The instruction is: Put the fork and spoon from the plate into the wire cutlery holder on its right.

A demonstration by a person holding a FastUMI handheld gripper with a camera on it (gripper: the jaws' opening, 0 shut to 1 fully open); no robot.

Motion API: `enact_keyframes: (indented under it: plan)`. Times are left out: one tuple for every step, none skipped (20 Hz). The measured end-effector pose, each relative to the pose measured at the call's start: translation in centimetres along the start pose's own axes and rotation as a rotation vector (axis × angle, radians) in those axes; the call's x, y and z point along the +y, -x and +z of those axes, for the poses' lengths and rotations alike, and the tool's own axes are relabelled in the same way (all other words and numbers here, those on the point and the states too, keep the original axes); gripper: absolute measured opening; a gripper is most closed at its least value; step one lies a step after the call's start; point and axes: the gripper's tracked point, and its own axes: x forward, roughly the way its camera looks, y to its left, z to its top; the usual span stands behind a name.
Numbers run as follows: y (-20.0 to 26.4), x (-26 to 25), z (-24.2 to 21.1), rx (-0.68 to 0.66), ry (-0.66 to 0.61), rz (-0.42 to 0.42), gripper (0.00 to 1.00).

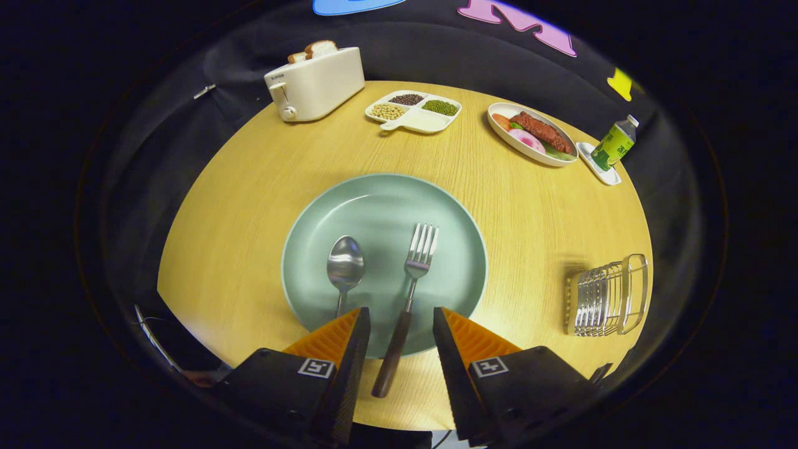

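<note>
Gripper view gives us a round wooden table [249, 206] as the biggest thing, and on it, just ahead of our fingers, a wide pale-green plate [380, 199]. Far across the table we see a cream toaster [318, 84] with bread slices in its slots, a white divided dish [416, 112] holding beans and grains, and an oval dish [530, 134] of mixed food. Beside that dish a green-labelled bottle [614, 144] leans on a small white tray [600, 165]. To the right of the plate, well apart from it, the wire cutlery holder [606, 296] lies on the table. On the plate the fork [414, 274] points its tines away from us, and its dark handle runs back over the plate's near rim into the gap between our fingers. The spoon [345, 265] lies beside it to the left, bowl up. Our gripper [400, 324] stands with jaws wide apart, the fork handle between them and touching neither.
</note>
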Motion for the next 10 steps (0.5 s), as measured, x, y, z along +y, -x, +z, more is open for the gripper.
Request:
enact_keyframes:
  plan:
    - [-0.4,-0.1,0.1,0.015,-0.008,-0.014,0.6]
    - [-1.0,-0.3,-0.3,0.033,-0.016,-0.026,0.53]
    - [-1.6,-0.2,-0.6,0.052,-0.029,-0.029,0.47]
    - [-2.2,-0.1,-0.9,0.074,-0.048,-0.027,0.47]
    - [-2.2,-0.4,-1.2,0.082,-0.069,-0.045,0.47]
    - [-3.6,-0.9,-1.3,0.077,-0.09,-0.061,0.2]
    - [-2.8,-0.9,-0.9,0.073,-0.1,-0.061,0.16]
    - [-2.8,-0.8,-1.0,0.077,-0.094,-0.061,0.14]
    - [-2.9,-0.8,-0.8,0.074,-0.082,-0.06,0.11]
    - [-2.9,-0.9,-0.7,0.073,-0.076,-0.06,0.08]
